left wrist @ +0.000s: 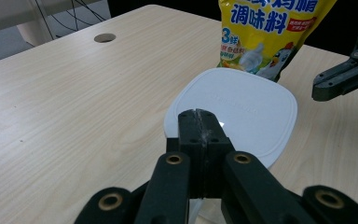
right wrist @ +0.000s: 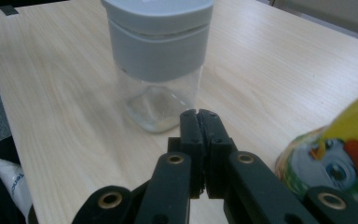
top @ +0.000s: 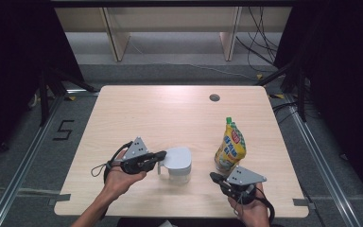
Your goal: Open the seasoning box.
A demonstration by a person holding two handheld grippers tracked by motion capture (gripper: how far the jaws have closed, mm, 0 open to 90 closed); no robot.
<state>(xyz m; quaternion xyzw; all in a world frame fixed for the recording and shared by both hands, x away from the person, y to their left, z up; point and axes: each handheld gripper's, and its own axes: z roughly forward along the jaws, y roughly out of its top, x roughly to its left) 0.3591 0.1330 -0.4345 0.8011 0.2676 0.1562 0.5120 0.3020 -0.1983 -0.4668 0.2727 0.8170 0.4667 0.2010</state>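
A clear glass jar [top: 177, 164] with a pale grey lid stands near the table's front middle. My left gripper [top: 163, 155] is shut, its tips resting over the lid's left edge [left wrist: 242, 107]; in the left gripper view [left wrist: 200, 114] nothing shows between the jaws. A yellow seasoning pouch [top: 230, 146] with a green cap stands upright to the right of the jar. My right gripper [top: 212, 176] is shut and empty in front of the pouch, pointing towards the jar [right wrist: 158, 60] from a short way off. In the right gripper view [right wrist: 199, 114] the pouch [right wrist: 340, 163] is at the right edge.
The wooden table [top: 170, 113] has a round cable hole [top: 214, 98] at the back right. Bare wood lies behind and to the left of the jar. Shelf legs and cables stand on the floor beyond the table. A white object [right wrist: 9, 182] lies below the table's front edge.
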